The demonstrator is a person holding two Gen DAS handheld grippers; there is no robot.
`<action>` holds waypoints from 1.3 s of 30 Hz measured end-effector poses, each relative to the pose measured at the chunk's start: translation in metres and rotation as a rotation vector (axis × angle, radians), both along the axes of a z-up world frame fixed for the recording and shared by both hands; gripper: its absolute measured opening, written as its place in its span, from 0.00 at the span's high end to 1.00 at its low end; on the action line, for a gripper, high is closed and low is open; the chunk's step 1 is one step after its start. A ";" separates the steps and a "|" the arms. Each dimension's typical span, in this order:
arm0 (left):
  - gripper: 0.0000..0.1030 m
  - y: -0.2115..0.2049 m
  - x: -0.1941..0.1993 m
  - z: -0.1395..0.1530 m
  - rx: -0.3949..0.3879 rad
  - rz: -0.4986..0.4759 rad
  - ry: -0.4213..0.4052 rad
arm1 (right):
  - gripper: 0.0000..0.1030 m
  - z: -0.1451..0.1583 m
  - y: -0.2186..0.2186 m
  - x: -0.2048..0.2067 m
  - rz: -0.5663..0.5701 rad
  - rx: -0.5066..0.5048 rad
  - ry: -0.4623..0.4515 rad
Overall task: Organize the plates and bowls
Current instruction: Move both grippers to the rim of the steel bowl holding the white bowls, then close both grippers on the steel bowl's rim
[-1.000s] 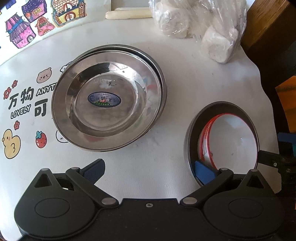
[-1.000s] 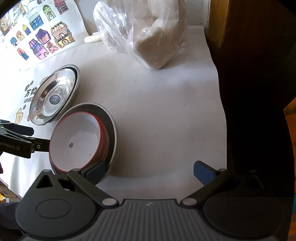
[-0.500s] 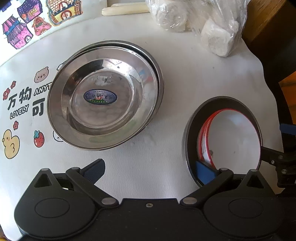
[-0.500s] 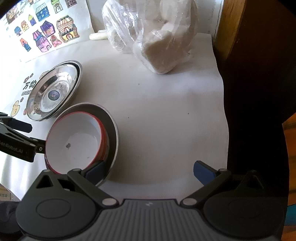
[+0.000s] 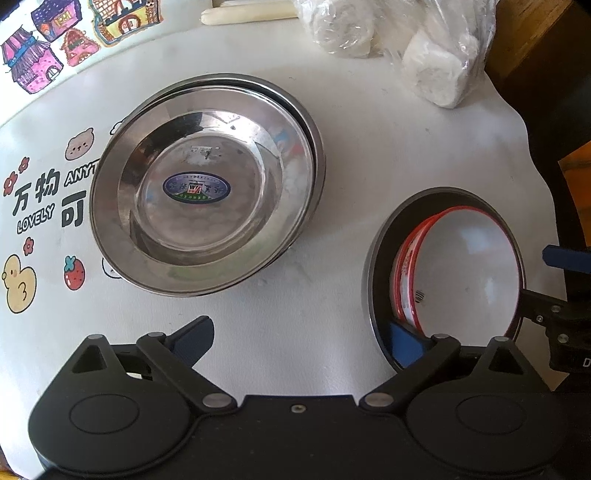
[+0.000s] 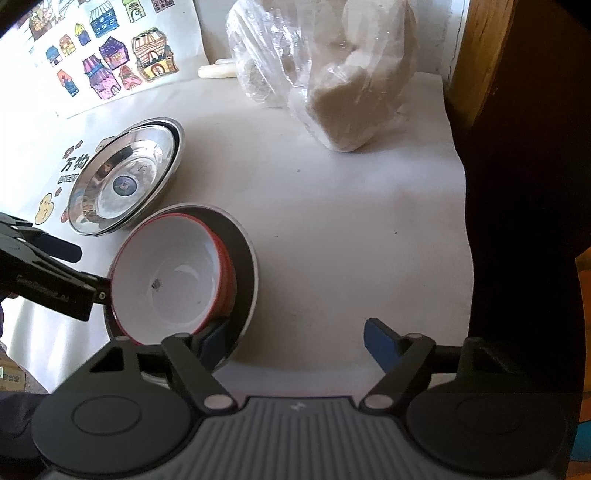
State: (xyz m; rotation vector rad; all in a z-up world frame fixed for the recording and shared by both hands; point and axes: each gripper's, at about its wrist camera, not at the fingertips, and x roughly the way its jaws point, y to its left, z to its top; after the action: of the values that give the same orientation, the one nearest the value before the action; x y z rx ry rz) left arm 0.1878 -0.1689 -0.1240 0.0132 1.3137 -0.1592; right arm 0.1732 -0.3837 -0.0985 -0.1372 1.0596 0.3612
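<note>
A white bowl with a red rim (image 5: 472,266) (image 6: 173,280) leans tilted inside a steel bowl (image 5: 373,258) (image 6: 247,258) near the table's right edge. My left gripper (image 5: 299,341) (image 6: 85,271) is open, with its right pad (image 5: 402,347) down inside the steel bowl and its left finger out on the cloth. My right gripper (image 6: 299,341) (image 5: 543,284) comes from the other side and its jaws are closing. Its left finger (image 6: 218,339) is inside the steel bowl beside the white bowl, its right finger (image 6: 380,343) on the cloth, apart from the bowl's wall. Stacked steel plates (image 5: 207,184) (image 6: 125,181) lie to the left.
A clear bag of pale lumps (image 5: 424,48) (image 6: 347,74) sits at the back, with a white stick (image 5: 243,14) beside it. The white cloth (image 6: 351,221) ends in a dark drop at the right (image 6: 517,221), next to a wooden post (image 6: 480,55). Cartoon prints cover the cloth's left side.
The right gripper's fingers have drawn closer together. The white bowl now leans more steeply in the steel bowl. Both hands have barely shifted.
</note>
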 end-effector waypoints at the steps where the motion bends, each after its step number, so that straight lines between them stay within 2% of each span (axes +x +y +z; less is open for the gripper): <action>1: 0.06 0.000 0.000 0.000 0.000 -0.002 0.000 | 0.26 0.000 0.000 0.000 0.003 0.004 0.002; 9: 0.13 0.002 0.001 0.001 -0.027 -0.006 0.003 | 0.35 0.001 0.000 0.000 0.016 0.032 0.011; 14: 0.22 0.002 -0.001 0.003 -0.049 -0.014 0.001 | 0.50 0.002 0.001 -0.002 0.030 0.065 0.017; 16: 0.26 0.001 -0.002 0.005 -0.057 -0.016 0.001 | 0.60 0.003 0.003 -0.004 0.043 0.072 0.015; 19: 0.36 0.000 -0.002 0.006 -0.080 -0.022 0.002 | 0.71 0.004 0.008 -0.006 0.061 0.076 0.014; 25: 0.56 0.000 -0.004 0.007 -0.147 -0.032 0.008 | 0.85 0.005 0.012 -0.005 0.066 0.096 0.026; 33: 0.74 -0.006 -0.003 0.007 -0.177 -0.054 0.002 | 0.85 0.005 0.012 -0.005 0.053 0.107 0.033; 39: 0.76 -0.007 -0.002 0.007 -0.172 -0.059 -0.002 | 0.86 0.005 0.013 -0.005 0.051 0.102 0.032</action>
State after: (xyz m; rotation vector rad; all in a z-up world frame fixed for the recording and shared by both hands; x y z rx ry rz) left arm 0.1855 -0.1763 -0.1172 -0.0941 1.2951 -0.3222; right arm 0.1679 -0.3709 -0.0939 -0.0677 1.0688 0.4637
